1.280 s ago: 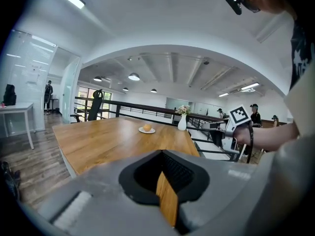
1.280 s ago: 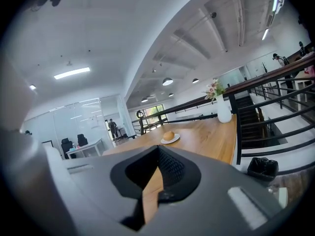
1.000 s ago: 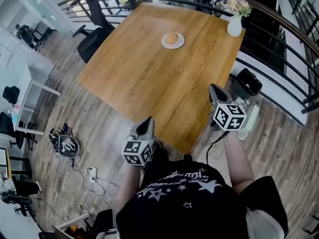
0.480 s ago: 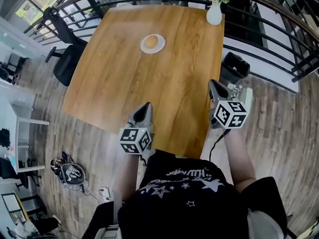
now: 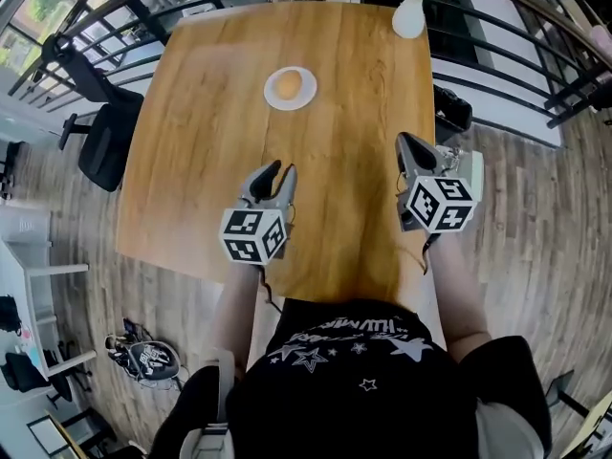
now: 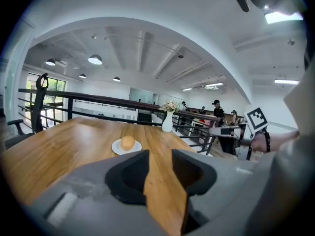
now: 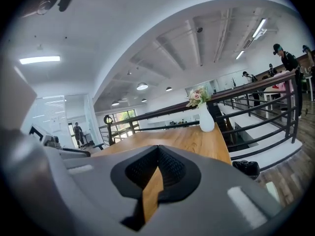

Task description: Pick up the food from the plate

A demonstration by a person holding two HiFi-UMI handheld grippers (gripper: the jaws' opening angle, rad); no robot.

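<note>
A wooden table is seen from above; the food is set on a white plate toward its far end; the left gripper is held well short, its empty jaws opening; the right gripper is closed on nothing.

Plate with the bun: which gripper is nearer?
Left. The left gripper hangs over the table short of the plate, nearly in line with it, jaws opening, empty. The right gripper sits farther off, at the table's right edge.

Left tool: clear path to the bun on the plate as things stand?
Probably yes. Bare table lies between the left tool and the bun on its plate; its jaws are opening, nothing between them.
</note>
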